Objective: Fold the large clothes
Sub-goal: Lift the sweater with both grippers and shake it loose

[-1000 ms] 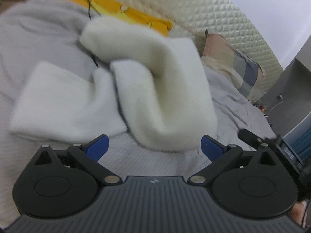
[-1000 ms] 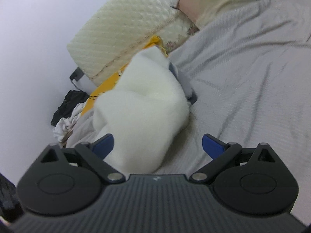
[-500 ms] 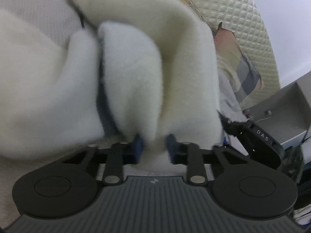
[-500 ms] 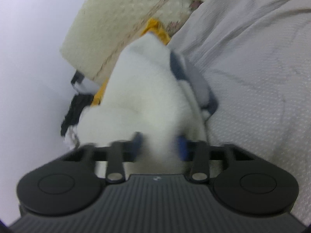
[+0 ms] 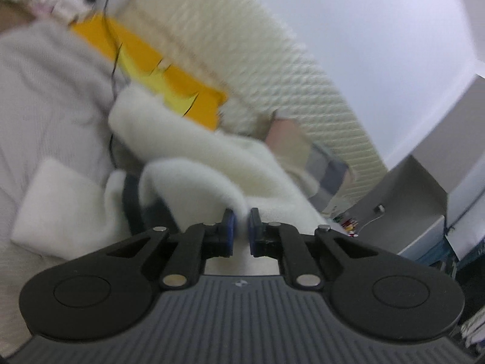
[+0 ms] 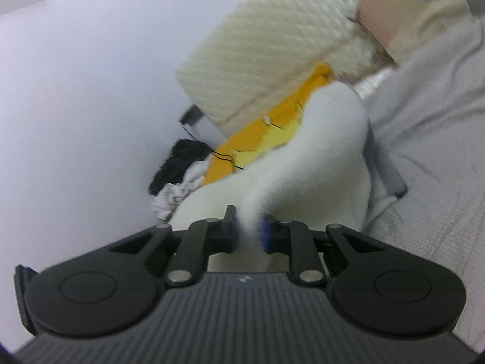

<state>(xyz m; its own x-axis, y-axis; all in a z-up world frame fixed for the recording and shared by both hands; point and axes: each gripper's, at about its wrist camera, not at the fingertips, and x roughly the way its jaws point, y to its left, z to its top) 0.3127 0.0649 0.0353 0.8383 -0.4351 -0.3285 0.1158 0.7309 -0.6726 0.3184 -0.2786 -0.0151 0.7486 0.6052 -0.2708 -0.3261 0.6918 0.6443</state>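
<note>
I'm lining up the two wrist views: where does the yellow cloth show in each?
Left wrist: the yellow cloth lies upper left, beyond the white fleece garment, against the quilted headboard.
Right wrist: the yellow cloth sits at centre, left of the garment, below the headboard.
Shared landmark: the headboard.

The white fleece garment (image 5: pixel 212 163) looks thick, fuzzy and matt, with a smoother dark blue lining (image 5: pixel 132 203) at its opening. The left gripper (image 5: pixel 241 223) and right gripper (image 6: pixel 248 227) are matt black plastic with bright metal pivot pins and ribbed grey bodies. The bedsheet (image 6: pixel 439 151) is grey, finely textured cloth. The headboard (image 5: pixel 272 69) is cream, quilted and faintly sheened.
</note>
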